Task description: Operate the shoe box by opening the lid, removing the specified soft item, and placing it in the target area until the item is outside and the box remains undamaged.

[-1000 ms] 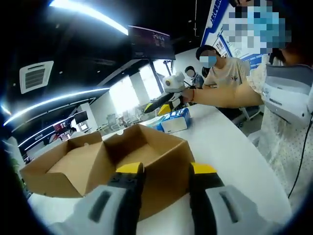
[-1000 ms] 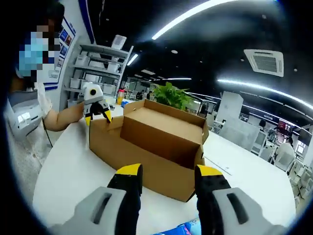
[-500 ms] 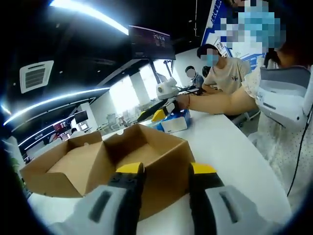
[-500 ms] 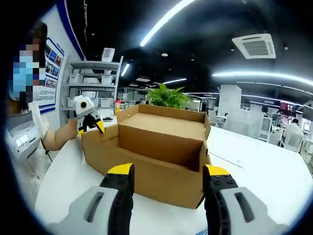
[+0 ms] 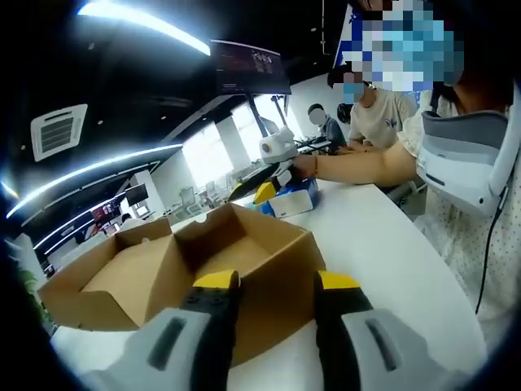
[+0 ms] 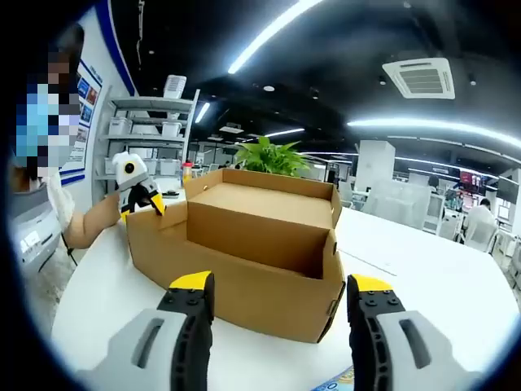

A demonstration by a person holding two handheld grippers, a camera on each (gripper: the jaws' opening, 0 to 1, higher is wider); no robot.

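the shoe box sat on the white tabletop with its lid already swung back, cardboard interior showing. the soft item looked to be the blue and white pack lying on the tabletop just beyond the box's far corner, outside the box.

the left hand-held gripper hovered at the box's near wall, jaws apart and holding nothing. in the left gripper view the right hand-held gripper was right at the pack, its yellow tips touching or just over it; whether they were closed on it could not be told there. in the right gripper view the right hand-held gripper had its jaws wide apart with nothing between them, and the box stood ahead of it, long axis running across the view, with the left hand-held gripper at the box's far end.

the right one was plainly nearer the pack, so the coming move looked like its job.
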